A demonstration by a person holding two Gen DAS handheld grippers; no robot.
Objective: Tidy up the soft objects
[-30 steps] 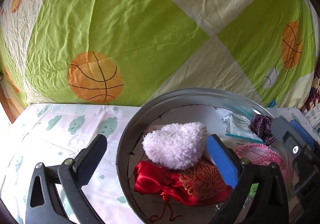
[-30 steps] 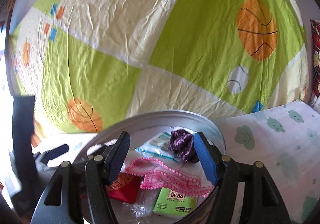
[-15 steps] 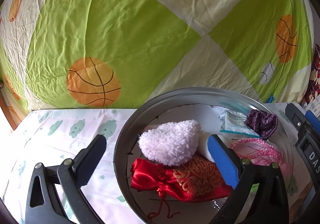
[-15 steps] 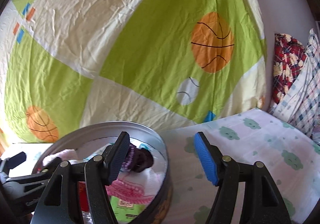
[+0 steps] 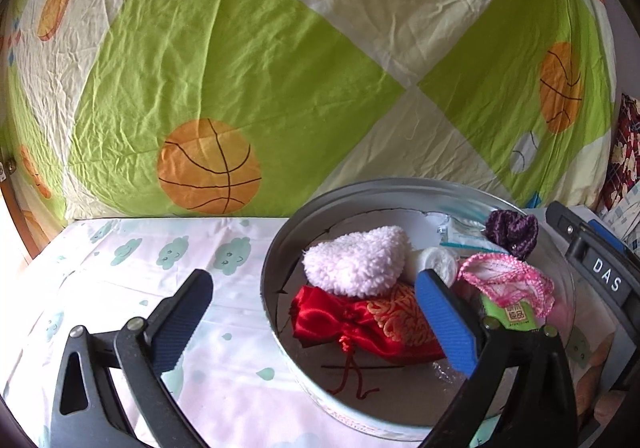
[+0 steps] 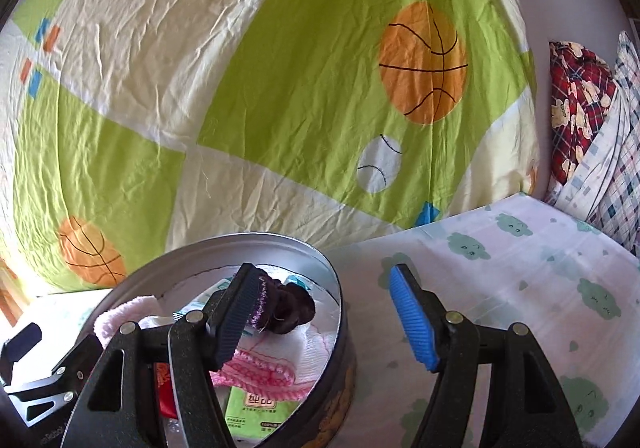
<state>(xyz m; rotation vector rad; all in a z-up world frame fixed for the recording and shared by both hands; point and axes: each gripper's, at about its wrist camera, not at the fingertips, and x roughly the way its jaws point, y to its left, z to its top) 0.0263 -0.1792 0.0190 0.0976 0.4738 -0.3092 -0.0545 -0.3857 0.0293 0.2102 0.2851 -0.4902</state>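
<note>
Both the left gripper (image 5: 316, 322) and right gripper (image 6: 324, 318) gape empty; round tin (image 5: 280, 248) holds a red pouch (image 5: 360, 322) at 6 o'clock.

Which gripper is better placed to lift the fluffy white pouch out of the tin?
Left. The left gripper is open, straddling the tin's rim beside the pouch. The right gripper sits at the tin's far side.

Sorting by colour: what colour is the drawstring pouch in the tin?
Red with gold pattern; the pouch shows best in the left wrist view.

bed sheet (image 5: 120, 288) | cloud print | round tin (image 5: 276, 260) on it
</note>
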